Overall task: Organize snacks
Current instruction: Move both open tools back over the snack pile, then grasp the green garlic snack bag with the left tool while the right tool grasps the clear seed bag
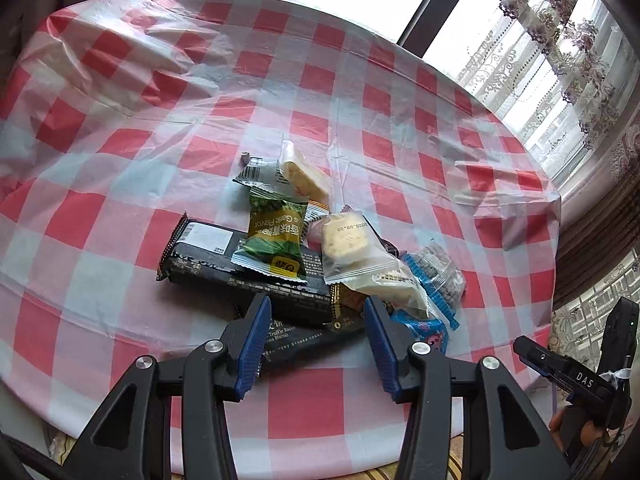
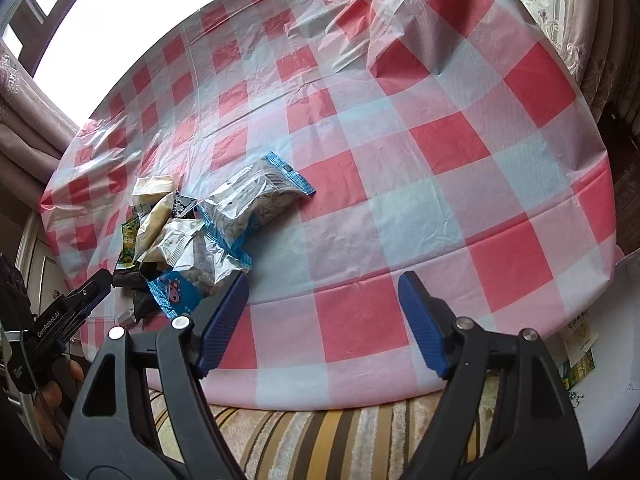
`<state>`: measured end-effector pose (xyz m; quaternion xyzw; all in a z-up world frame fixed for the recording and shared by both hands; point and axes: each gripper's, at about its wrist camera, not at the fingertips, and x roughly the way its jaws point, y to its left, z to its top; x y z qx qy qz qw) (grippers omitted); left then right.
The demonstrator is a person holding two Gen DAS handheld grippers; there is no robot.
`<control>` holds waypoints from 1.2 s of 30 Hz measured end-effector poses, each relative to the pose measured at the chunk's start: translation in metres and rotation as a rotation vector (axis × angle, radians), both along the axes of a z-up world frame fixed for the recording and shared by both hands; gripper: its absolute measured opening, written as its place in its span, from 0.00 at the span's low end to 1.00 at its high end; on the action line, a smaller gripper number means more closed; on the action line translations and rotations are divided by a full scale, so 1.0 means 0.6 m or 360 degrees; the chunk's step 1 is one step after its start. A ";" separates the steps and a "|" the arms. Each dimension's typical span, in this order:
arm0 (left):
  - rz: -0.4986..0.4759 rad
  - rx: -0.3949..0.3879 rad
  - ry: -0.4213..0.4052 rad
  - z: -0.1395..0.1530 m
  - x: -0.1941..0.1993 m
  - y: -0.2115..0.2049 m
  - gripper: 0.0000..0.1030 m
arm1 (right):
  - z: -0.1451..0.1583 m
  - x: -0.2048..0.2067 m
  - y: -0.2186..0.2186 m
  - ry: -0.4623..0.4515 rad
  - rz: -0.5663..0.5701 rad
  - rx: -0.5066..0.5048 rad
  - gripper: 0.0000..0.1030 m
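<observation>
A heap of snack packets lies on the red-and-white checked tablecloth (image 1: 320, 80). It holds a long black biscuit packet (image 1: 208, 256), a green garlic-flavour packet (image 1: 276, 236), a clear-wrapped pale cake (image 1: 348, 244), and a blue-edged bag of dark nuts (image 1: 436, 276). My left gripper (image 1: 316, 308) hovers open over the near end of the heap, its blue pads apart and not pressing anything. My right gripper (image 2: 322, 280) stands wide open over bare cloth near the table's front edge, right of the heap. One blue-edged clear bag (image 2: 260, 196) lies a little apart on the heap's right side.
The round table's edge (image 2: 400, 392) is close below the right gripper, with a striped cushion (image 2: 320, 432) under it. A printed green-and-white box (image 2: 580, 356) sits beyond the edge at the right. Curtains (image 1: 560, 60) and a bright window stand behind the table.
</observation>
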<state>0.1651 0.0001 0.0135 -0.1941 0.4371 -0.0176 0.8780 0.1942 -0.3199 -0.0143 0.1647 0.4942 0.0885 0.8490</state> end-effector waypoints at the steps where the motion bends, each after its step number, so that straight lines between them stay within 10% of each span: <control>1: 0.0006 0.0002 -0.0001 -0.001 0.005 0.006 0.48 | -0.002 0.009 0.008 0.0016 -0.0002 0.0016 0.78; 18: 0.0005 0.0036 0.0019 -0.027 0.082 0.045 0.56 | -0.042 0.129 0.118 0.0296 -0.0204 0.0043 0.86; 36: -0.0043 0.0094 -0.0004 -0.048 0.103 0.051 0.56 | -0.059 0.220 0.213 0.0309 -0.0272 -0.0457 0.86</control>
